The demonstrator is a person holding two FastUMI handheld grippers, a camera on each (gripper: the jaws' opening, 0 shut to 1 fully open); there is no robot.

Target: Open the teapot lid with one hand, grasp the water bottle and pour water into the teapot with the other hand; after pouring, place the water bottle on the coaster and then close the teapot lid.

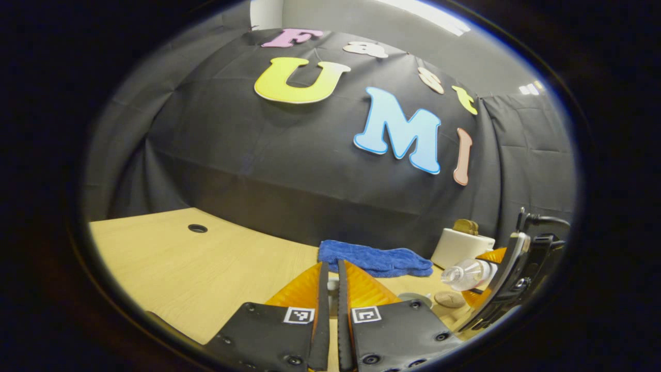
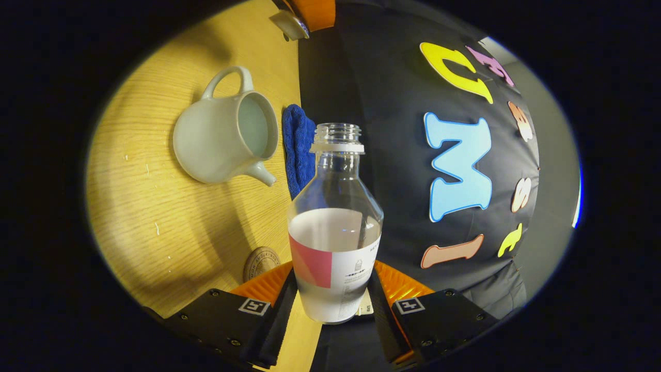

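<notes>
My right fingers (image 2: 333, 271) are clamped on the lower body of the bottle (image 2: 335, 217), one on each side of the label. Its long axis runs straight ahead along them, and the uncapped mouth is at the far end. My hand is rolled over, so in the right gripper view the counter (image 2: 155, 217) stands up along the left. That makes left, for me, the way down.

The teapot (image 2: 222, 139) sits on that side with no lid on, its opening turned toward the bottle's neck and its spout toward me. It lies off to the side of the neck, apart from it, with the blue cloth (image 2: 298, 147) just past its rim. I judge the mouth is not yet over the opening. The move ahead depends on bringing the neck across to the opening before tipping any further.

The coaster (image 2: 262, 262) lies close by my right fingers on the counter, nearer to me than the teapot, so setting the bottle down afterwards is a short move.

My left fingers (image 1: 333, 266) are drawn nearly together on something small and pale, which I take for the lid (image 2: 290, 24). They hold it off to one side, well clear of the pour.
</notes>
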